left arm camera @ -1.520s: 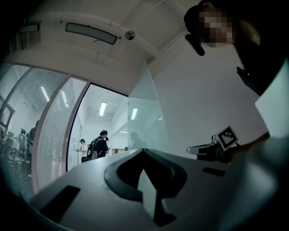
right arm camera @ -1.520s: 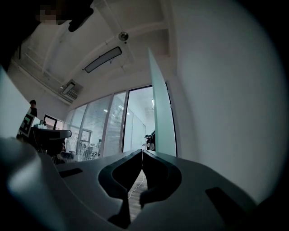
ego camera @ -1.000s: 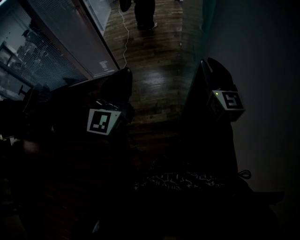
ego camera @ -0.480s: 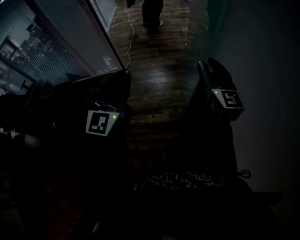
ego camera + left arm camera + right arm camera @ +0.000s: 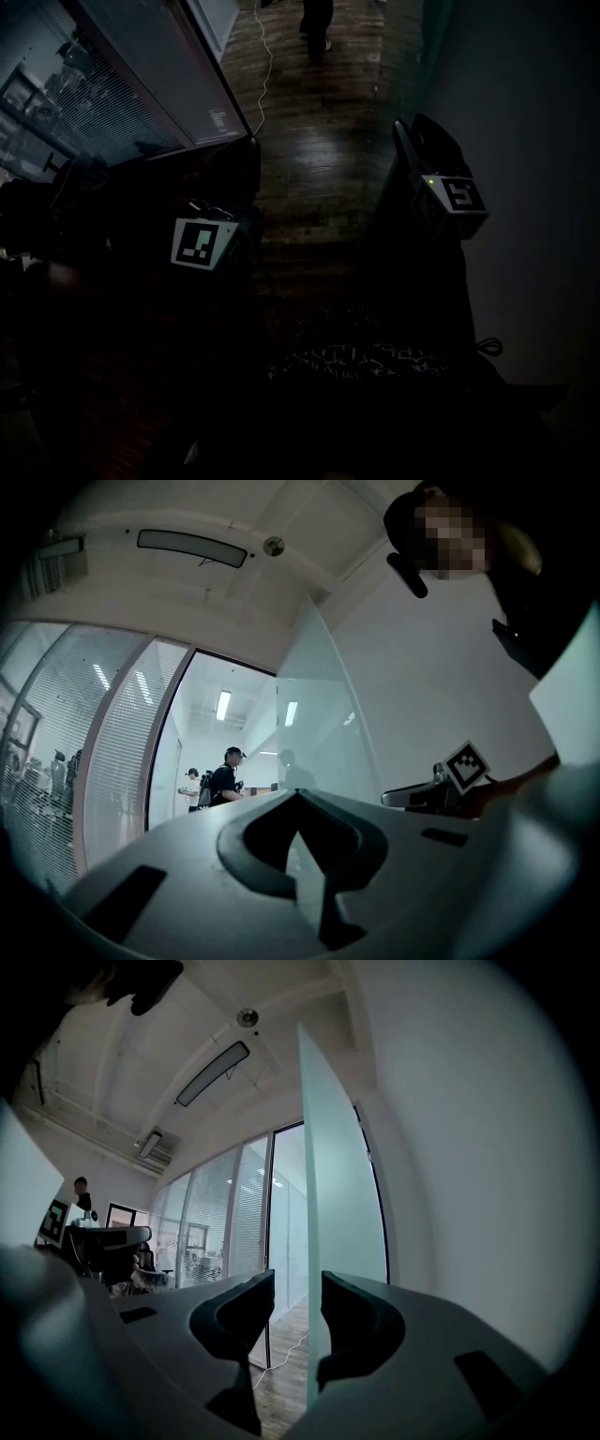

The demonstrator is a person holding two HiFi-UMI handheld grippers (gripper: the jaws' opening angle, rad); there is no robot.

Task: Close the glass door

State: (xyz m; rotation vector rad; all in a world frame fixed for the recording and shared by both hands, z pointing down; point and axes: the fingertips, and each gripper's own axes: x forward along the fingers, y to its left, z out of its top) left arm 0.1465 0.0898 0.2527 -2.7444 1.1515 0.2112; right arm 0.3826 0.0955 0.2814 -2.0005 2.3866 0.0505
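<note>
1. Right tool (image 5: 298, 1283): jaws spread and just been opening. The edge of the glass door (image 5: 342, 1194) stands in the gap, pads off it. Looks to me like a release.
2. The door is upright and edge-on ahead of my right tool, close beside the white wall (image 5: 469, 1194).
3. Left tool (image 5: 298, 797): jaws pressed together, nothing between them, parked well apart from the door. Probably just not needed.
4. Can't tell if the door is fully shut.

I see the glass door (image 5: 310, 1147) edge-on: a tall, frosted, pale green panel. It stands upright and open, angled out from the white wall (image 5: 459, 1147) on its right, with its thin near edge rising above the wooden floor (image 5: 279, 1402).
</note>
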